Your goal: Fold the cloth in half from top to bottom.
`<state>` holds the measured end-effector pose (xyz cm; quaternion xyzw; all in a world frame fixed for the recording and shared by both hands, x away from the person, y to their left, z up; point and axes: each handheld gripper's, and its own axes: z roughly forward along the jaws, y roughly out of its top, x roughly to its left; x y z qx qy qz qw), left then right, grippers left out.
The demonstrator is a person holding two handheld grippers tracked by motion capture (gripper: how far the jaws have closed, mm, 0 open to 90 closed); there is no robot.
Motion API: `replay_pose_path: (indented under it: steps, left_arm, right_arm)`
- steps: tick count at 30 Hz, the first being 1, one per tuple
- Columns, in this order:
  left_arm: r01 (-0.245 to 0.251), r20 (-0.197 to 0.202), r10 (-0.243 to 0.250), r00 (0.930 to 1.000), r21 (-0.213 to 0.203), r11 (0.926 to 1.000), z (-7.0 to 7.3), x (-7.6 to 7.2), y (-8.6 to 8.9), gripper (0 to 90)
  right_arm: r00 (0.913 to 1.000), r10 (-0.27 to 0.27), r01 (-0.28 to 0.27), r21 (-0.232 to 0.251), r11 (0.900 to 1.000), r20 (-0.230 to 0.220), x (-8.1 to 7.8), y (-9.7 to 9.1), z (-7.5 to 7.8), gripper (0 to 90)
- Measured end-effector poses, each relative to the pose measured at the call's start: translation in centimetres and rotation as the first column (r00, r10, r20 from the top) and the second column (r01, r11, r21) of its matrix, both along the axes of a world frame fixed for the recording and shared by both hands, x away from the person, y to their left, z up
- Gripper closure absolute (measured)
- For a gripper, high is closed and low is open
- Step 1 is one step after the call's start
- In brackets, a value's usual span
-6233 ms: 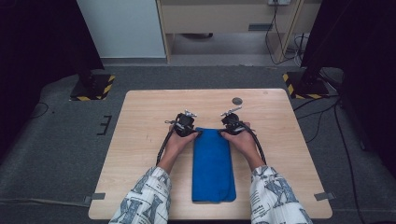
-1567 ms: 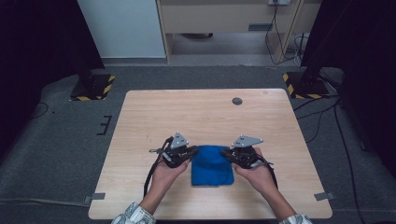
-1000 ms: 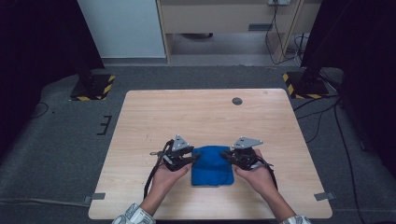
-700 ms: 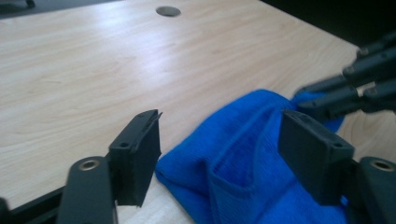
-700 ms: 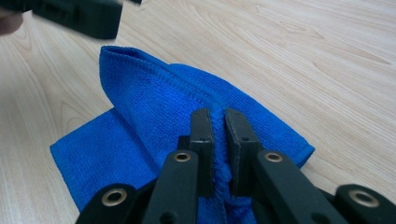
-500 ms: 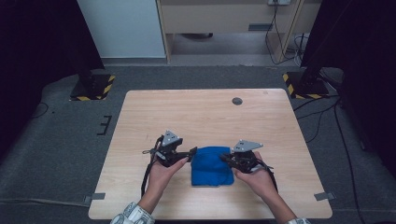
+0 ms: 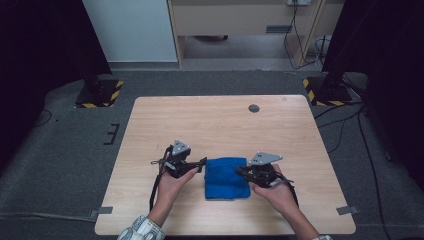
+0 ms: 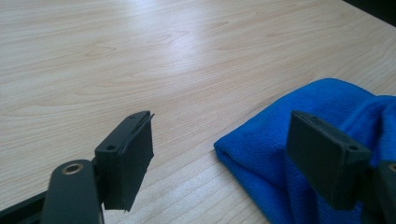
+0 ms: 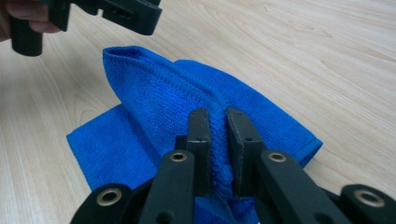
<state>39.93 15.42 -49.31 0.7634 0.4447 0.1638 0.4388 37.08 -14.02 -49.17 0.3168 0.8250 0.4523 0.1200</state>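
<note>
A folded blue cloth [image 7: 227,178] lies on the wooden table [image 7: 215,120], near its front edge. My right gripper [image 7: 241,172] is at the cloth's right side, shut on a raised fold of the cloth [image 9: 154,98], which is pinched between the pads of the right gripper [image 9: 218,116]. My left gripper [image 7: 202,162] hovers just left of the cloth. Its jaws have just been opening and stand open with nothing between them. In the left gripper view the cloth [image 8: 327,100] lies behind the right-hand jaw of the left gripper [image 8: 222,123]. The left gripper [image 9: 116,11] appears at the top of the right gripper view.
A small dark round disc [image 7: 254,108] sits near the table's far edge. Bare wood stretches beyond the cloth. Two stand bases with yellow-black stripes [image 7: 97,93] [image 7: 325,92] rest on the grey floor by the far corners.
My left gripper has let go of the cloth's left edge, opened, and drawn a little to the left. The right gripper has stayed on its fold.
</note>
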Motion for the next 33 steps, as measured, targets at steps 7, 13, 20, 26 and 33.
replay_pose_path:
  steps: [7,13,20,26,33]
  left_arm:
    - [0.01,-0.013,-0.01,0.9999,0.017,0.9998,-0.5,0.0,-0.2,22.5]
    - [0.002,-0.011,-0.001,0.9999,0.027,0.9996,-0.7,0.0,-0.2,22.1]
    - [0.003,-0.008,-0.003,1.0,0.037,0.9993,-0.9,-0.3,-0.5,21.8]
    - [0.017,-0.001,-0.017,0.9999,0.055,0.9983,-1.1,-0.6,-1.1,21.8]
    - [0.019,0.006,-0.019,0.9998,0.061,0.998,-1.1,-0.9,-1.3,21.4]
  right_arm:
    - [1.0,0.004,-0.004,-0.008,1.0,0.002,-0.6,-0.1,-0.2,78.1]
    - [1.0,0.004,-0.004,-0.012,0.9999,-0.005,-1.2,-0.2,-0.4,72.2]
    - [0.9999,0.008,-0.009,-0.043,0.9991,-0.015,-2.2,-0.3,-1.1,65.9]
    - [0.9997,0.009,-0.011,-0.05,0.9987,-0.021,-2.8,-0.5,-1.3,64.5]
    - [0.9995,0.015,-0.017,-0.057,0.9982,-0.028,-3.3,-0.7,-1.2,61.0]
